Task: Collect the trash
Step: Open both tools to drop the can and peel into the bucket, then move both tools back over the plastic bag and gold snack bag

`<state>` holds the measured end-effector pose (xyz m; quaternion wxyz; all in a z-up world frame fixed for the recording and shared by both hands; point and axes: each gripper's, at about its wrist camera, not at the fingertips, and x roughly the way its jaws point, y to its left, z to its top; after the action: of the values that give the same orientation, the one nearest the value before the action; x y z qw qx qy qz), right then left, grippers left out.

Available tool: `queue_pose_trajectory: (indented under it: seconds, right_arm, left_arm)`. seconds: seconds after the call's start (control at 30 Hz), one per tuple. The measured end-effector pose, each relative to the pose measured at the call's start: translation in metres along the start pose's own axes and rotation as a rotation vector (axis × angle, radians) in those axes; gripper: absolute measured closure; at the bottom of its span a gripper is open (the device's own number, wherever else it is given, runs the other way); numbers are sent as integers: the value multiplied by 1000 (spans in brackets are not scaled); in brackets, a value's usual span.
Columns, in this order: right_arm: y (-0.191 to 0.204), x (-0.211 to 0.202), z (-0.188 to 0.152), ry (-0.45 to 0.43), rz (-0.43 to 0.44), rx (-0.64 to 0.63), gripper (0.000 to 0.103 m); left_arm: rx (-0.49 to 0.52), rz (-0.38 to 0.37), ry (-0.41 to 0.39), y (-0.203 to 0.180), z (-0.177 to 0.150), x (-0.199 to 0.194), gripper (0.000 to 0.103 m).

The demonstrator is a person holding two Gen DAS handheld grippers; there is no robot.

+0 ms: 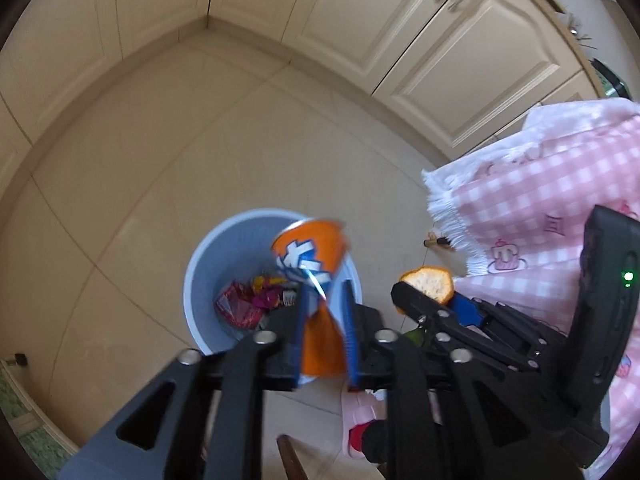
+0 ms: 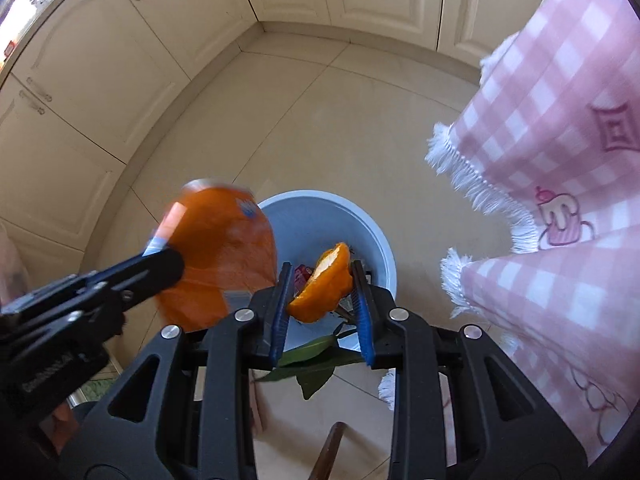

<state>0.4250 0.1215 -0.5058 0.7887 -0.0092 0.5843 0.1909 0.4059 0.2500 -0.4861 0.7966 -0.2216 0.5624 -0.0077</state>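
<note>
Between the blue pads of my left gripper [image 1: 325, 320] sits a crushed orange soda can [image 1: 310, 258], pinched at its crumpled waist; the jaws stand fairly narrow around it, and I cannot tell whether the pads press on it or have just let go. The can's top sticks out ahead of my fingertips, tilted, directly over the bin. It is thin metal, light and already dented, so I judge it gives under pressure and could slide on its glossy skin; the creased middle is the best place to hold it.

My right gripper [image 2: 320, 300] is closed on a piece of orange peel [image 2: 322, 286], held across its width between the pads, with green leaves [image 2: 316, 364] hanging just below the fingers. The peel is soft, light and slightly curled; I judge it bends rather than breaks and may cling to a pad, so a hold across the thick rim suits it.

Just beyond both sets of fingertips, below them, stands the pale blue waste bin [image 1: 196, 280], with red and pink wrappers [image 1: 248, 300] in the bottom. To the right of my grippers hangs a pink checked tablecloth [image 2: 560, 120] with a white fringe. Farther off are the tiled floor [image 1: 200, 140] and the cream cabinet doors [image 1: 420, 40].
</note>
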Motion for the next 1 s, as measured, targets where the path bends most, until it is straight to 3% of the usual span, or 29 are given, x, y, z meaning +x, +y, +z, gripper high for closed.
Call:
queue_pose_trajectory:
  seconds: [0.1,0.4,0.7,0.73,0.8,1.0]
  right_arm:
    - [-5,8,2,20,23,22,74]
    - [-2,15,9,39,131,91,72]
    - [20,6,19,9,184,81,72]
    - [22,3,20,2,188,81,70]
    - [26,-3,22,-18,178,75,50]
    - [34,-28,23,-56,141,42,50]
  left_arm:
    - [-13,-3,21,3,0,5,66]
    - [-86,108,2,34,-11,-14,64]
    - [-98,133,-35,42,-16,-38,57]
    - [-99,132,-37,41,-16,-40,57]
    - [-99,129,-49,40,-16,-48,57]
    - [-96,119,-76,33,-18,-65,56]
